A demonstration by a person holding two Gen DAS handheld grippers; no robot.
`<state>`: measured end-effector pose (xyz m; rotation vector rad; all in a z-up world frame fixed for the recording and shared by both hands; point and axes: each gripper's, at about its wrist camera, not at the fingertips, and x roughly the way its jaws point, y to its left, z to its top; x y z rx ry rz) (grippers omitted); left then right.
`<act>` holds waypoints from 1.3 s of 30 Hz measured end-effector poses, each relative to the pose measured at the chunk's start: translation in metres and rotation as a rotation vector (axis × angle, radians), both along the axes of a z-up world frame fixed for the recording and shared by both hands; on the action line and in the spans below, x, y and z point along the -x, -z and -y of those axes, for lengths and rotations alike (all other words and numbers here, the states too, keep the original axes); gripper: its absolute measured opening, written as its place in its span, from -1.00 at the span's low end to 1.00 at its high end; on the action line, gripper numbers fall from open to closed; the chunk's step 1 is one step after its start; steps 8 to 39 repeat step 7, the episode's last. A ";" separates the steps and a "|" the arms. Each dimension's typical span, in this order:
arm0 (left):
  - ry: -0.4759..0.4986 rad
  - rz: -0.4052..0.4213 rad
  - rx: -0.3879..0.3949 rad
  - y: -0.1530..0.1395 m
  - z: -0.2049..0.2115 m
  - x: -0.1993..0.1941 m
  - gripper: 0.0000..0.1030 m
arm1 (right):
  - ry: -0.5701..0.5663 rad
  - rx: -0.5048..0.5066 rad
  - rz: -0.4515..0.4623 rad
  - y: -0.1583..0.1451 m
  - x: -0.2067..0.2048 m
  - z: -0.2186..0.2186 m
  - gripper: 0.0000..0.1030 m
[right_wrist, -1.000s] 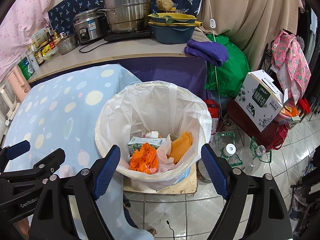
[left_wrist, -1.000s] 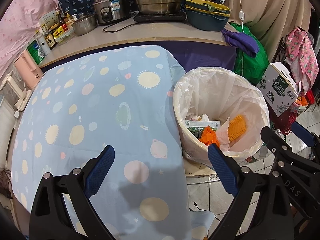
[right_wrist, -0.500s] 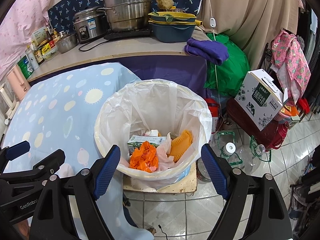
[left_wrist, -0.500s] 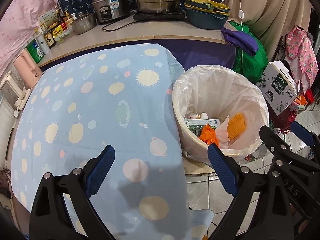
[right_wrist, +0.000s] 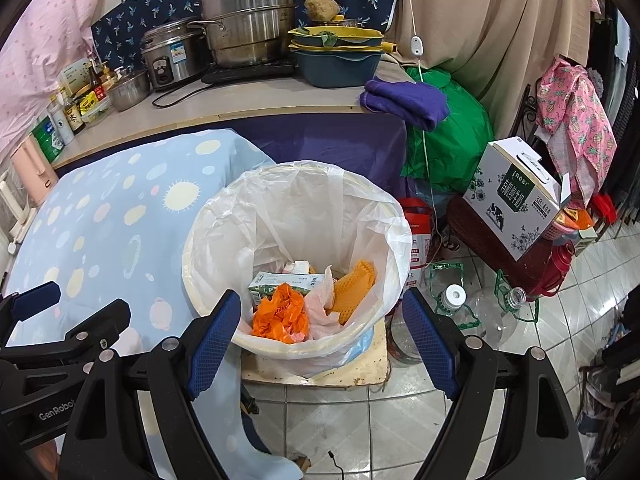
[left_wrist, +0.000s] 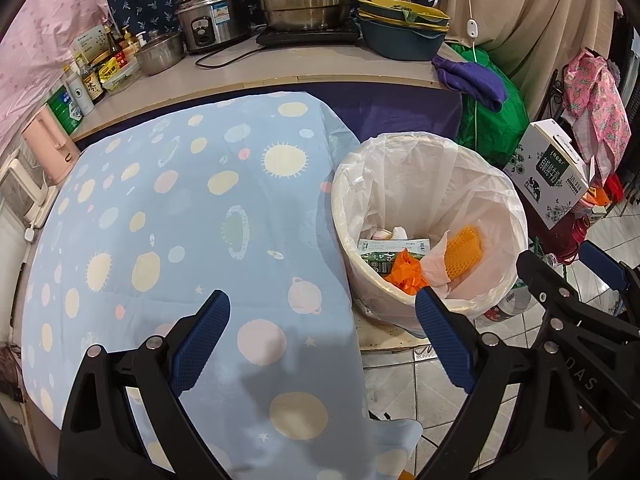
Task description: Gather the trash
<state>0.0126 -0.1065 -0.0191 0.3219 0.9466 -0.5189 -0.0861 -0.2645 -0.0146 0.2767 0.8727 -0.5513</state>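
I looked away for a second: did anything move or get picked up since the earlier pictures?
Nothing visibly changed. Both grippers, left and right, hold open, empty jaws by the bin, and the trash inside lies as before.

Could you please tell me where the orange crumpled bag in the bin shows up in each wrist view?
Left wrist view: the orange crumpled bag lies right of centre, low in the bin, just above the right-hand fingertip.
Right wrist view: it sits below centre, between the two fingertips.
Shared landmark: the purple towel hanging off the counter edge beyond the bin.
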 end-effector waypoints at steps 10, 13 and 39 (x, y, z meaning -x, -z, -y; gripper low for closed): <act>-0.002 0.002 0.000 0.000 0.001 0.001 0.74 | -0.001 -0.002 0.002 -0.001 0.001 0.001 0.55; -0.002 0.002 0.000 0.000 0.001 0.001 0.74 | -0.001 -0.002 0.002 -0.001 0.001 0.001 0.55; -0.002 0.002 0.000 0.000 0.001 0.001 0.74 | -0.001 -0.002 0.002 -0.001 0.001 0.001 0.55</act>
